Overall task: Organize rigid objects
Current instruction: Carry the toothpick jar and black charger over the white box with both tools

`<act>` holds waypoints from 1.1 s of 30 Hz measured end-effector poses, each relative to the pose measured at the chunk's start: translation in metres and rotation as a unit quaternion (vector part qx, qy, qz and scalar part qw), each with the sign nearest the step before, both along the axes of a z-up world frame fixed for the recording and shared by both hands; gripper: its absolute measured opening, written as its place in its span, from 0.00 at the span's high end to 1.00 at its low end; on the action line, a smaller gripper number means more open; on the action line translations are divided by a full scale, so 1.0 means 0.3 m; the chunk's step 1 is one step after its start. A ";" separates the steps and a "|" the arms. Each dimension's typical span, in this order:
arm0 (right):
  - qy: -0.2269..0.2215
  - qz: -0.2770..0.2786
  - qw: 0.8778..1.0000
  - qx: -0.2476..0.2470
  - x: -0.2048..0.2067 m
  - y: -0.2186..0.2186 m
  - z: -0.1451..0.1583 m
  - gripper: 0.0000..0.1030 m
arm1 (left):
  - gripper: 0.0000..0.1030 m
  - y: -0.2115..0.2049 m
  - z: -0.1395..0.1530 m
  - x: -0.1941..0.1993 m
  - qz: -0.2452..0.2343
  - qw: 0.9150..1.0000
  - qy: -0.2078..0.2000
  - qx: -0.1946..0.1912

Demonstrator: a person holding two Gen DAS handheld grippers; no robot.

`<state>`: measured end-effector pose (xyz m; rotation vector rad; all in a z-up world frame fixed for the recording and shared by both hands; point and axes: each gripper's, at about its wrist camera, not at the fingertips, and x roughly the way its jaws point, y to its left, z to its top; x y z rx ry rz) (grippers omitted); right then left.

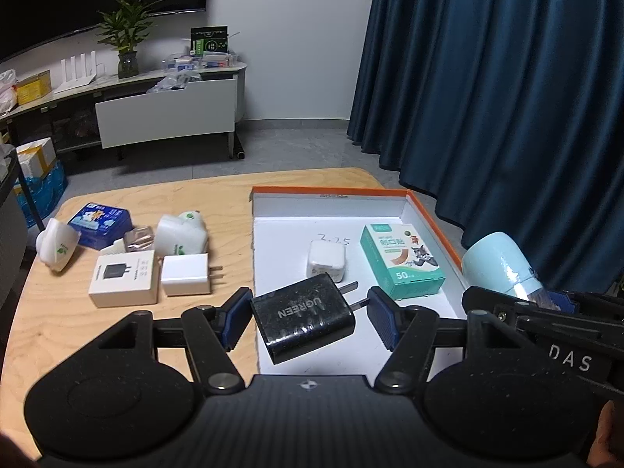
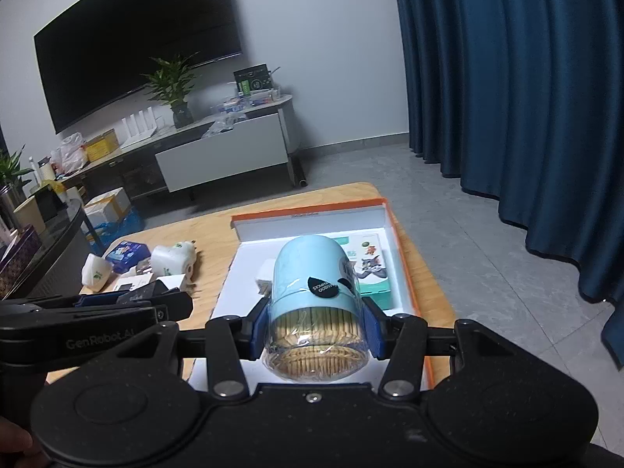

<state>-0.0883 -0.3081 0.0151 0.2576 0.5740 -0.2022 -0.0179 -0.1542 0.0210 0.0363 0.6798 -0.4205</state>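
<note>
My left gripper (image 1: pixel 310 314) stands over the near end of the orange-rimmed white box (image 1: pixel 331 195). A black UGREEN charger (image 1: pixel 302 318) sits between its blue pads; the left pad touches it, the right pad meets only a prong tip. My right gripper (image 2: pixel 316 329) is shut on a light-blue toothpick jar (image 2: pixel 312 296), held above the box (image 2: pixel 312 210); the jar also shows in the left wrist view (image 1: pixel 497 261). In the box lie a white charger (image 1: pixel 327 259) and a green bandage box (image 1: pixel 401 261).
On the wooden table (image 1: pixel 117 331) left of the box lie a white adapter box (image 1: pixel 123 280), a white plug (image 1: pixel 185 275), a white holder (image 1: pixel 181 234), a blue packet (image 1: pixel 99 220) and a white cone-shaped item (image 1: pixel 58 243). Blue curtain (image 1: pixel 507 97) at right.
</note>
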 end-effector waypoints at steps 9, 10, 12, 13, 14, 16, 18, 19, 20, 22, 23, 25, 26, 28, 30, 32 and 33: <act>-0.004 -0.010 1.000 -0.002 0.032 -0.042 0.002 0.43 | 0.37 -0.042 0.000 0.031 -0.008 1.000 -0.001 0.001; -0.004 -0.011 1.000 -0.002 0.036 -0.045 0.002 0.43 | 0.37 -0.045 -0.001 0.034 -0.008 1.000 0.000 0.001; -0.003 -0.012 1.000 -0.003 0.045 -0.052 0.000 0.43 | 0.37 -0.049 -0.001 0.041 -0.008 1.000 0.001 0.001; -0.003 -0.012 1.000 -0.003 0.049 -0.055 -0.001 0.43 | 0.37 -0.050 0.000 0.043 -0.008 1.000 0.001 0.000; -0.003 -0.012 1.000 -0.003 0.053 -0.057 -0.002 0.43 | 0.37 -0.052 0.001 0.044 -0.008 1.000 0.001 0.001; -0.003 -0.013 1.000 -0.003 0.055 -0.057 -0.002 0.43 | 0.37 -0.053 0.000 0.048 -0.010 1.000 0.001 0.001; -0.003 -0.013 1.000 -0.003 0.062 -0.062 -0.002 0.43 | 0.37 -0.056 -0.002 0.054 -0.009 1.000 0.002 0.001; -0.003 -0.013 1.000 -0.003 0.058 -0.060 -0.002 0.43 | 0.37 -0.057 -0.002 0.056 -0.009 1.000 0.003 0.001; -0.003 -0.012 1.000 -0.003 0.059 -0.060 -0.002 0.43 | 0.37 -0.058 -0.003 0.059 -0.008 1.000 0.004 0.001; -0.002 -0.011 1.000 -0.004 0.065 -0.064 -0.002 0.43 | 0.37 -0.063 -0.002 0.066 -0.008 1.000 0.005 0.002; -0.002 -0.011 1.000 -0.005 0.072 -0.068 -0.002 0.43 | 0.37 -0.064 -0.002 0.068 -0.008 1.000 0.005 0.002; -0.002 -0.010 1.000 -0.005 0.089 -0.074 -0.001 0.43 | 0.37 -0.068 -0.003 0.072 -0.008 1.000 0.006 0.002; -0.002 -0.009 1.000 -0.005 0.093 -0.076 -0.001 0.43 | 0.37 -0.069 -0.003 0.075 -0.009 1.000 0.007 0.002; -0.002 -0.010 1.000 -0.005 0.096 -0.076 0.000 0.43 | 0.37 -0.073 -0.003 0.081 -0.009 1.000 0.007 0.003; -0.003 -0.010 1.000 -0.006 0.111 -0.082 0.001 0.44 | 0.37 -0.078 -0.003 0.087 -0.009 1.000 0.008 0.004; -0.002 -0.009 1.000 -0.006 0.125 -0.086 0.002 0.50 | 0.37 -0.083 -0.003 0.093 -0.009 1.000 0.008 0.004; -0.002 -0.008 1.000 -0.008 0.131 -0.087 0.001 0.61 | 0.37 -0.085 -0.002 0.097 -0.010 1.000 0.008 0.004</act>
